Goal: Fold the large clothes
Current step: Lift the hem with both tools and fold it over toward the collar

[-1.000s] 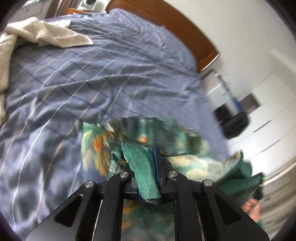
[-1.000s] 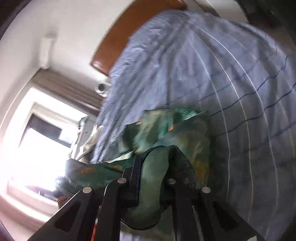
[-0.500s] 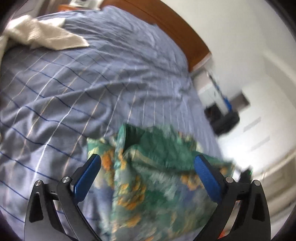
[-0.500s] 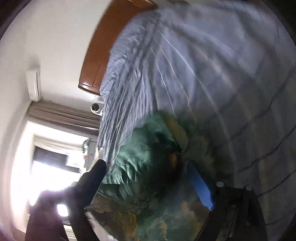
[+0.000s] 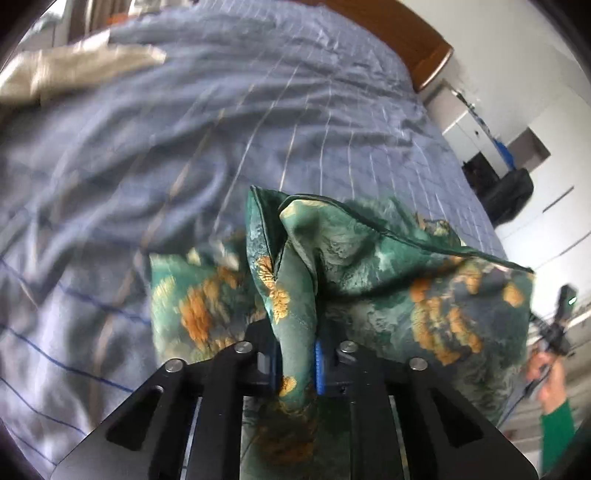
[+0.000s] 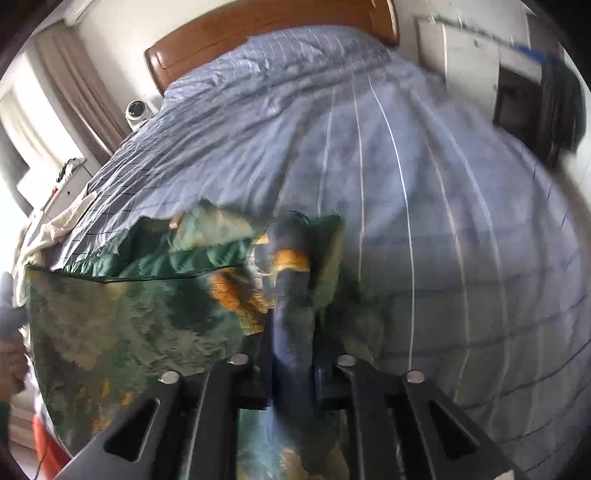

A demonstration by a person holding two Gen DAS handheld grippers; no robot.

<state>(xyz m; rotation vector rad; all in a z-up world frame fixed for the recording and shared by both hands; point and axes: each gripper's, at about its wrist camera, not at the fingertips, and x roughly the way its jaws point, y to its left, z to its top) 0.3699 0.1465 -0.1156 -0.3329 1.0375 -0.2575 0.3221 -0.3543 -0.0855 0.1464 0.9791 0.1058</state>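
A green garment with orange flower print [image 5: 388, 266] hangs stretched between my two grippers above the bed. My left gripper [image 5: 295, 365] is shut on a bunched corner of it. My right gripper [image 6: 291, 373] is shut on the other bunched corner, with the garment [image 6: 129, 314] spreading to its left. In the left wrist view the right gripper's handle and the hand holding it show at the right edge. The lower part of the garment is hidden behind the grippers.
The bed is covered by a blue checked duvet [image 5: 184, 129] with a wooden headboard [image 6: 258, 33] at the far end. A cream cloth [image 5: 74, 70] lies on the bed's far left. White cabinets [image 6: 472, 62] and a black bag [image 5: 509, 192] stand beside the bed.
Half a second ago both grippers were open over the garment lying on the bed. Now both are shut on its corners and hold it up again, stretched between them.
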